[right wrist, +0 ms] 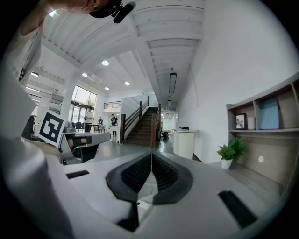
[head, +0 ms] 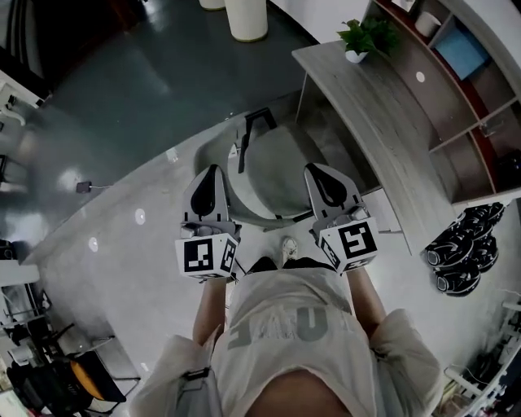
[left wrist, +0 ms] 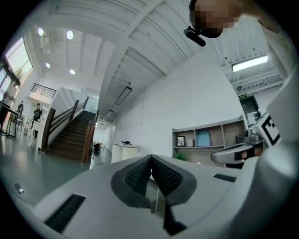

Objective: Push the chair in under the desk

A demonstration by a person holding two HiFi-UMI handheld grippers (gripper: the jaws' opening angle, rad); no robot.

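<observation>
A grey office chair (head: 277, 175) with a black armrest (head: 247, 138) stands in front of me, beside the long edge of the wood-grain desk (head: 383, 122) on my right. My left gripper (head: 213, 171) and right gripper (head: 314, 168) are held side by side at chest height, pointing forward over the chair's back rim. Whether they touch the chair cannot be told. Both are shut with nothing between the jaws. The left gripper view shows its closed tips (left wrist: 150, 158) aimed level across the room. The right gripper view shows its closed tips (right wrist: 151, 155) the same way.
A potted plant (head: 362, 37) sits at the desk's far end. Wooden shelves (head: 464, 89) run behind the desk. Black shoes (head: 460, 244) lie on the floor at the right. A white column (head: 246, 16) stands ahead. A staircase (right wrist: 142, 126) is far off.
</observation>
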